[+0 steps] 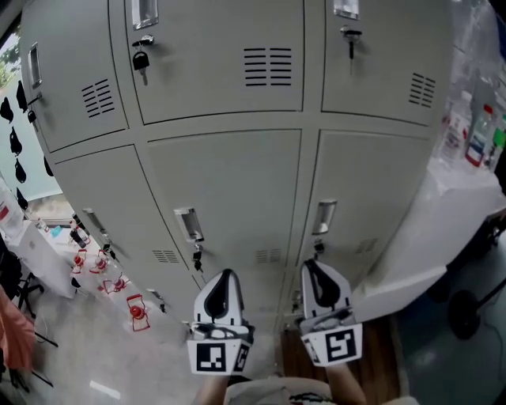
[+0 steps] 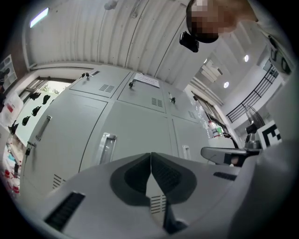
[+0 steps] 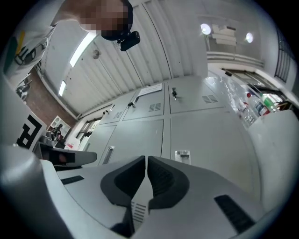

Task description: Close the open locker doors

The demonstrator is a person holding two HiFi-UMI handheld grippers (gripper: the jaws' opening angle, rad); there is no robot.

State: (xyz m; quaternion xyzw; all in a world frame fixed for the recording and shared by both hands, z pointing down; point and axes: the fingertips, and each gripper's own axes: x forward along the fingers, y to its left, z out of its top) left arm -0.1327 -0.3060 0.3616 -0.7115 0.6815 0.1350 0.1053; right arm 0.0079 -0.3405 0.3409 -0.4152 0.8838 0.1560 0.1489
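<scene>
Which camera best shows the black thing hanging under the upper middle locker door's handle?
The head view: the black thing hangs large and clear below that handle. Both gripper views see the upper doors from far off; whatever hangs there is only a tiny dark speck.

lockers ahead | left gripper and right gripper side by side before them | bottles right

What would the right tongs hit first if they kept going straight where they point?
Probably a closed locker door, near the seam beside its neighbour's handle; nothing seems to lie between.
</scene>
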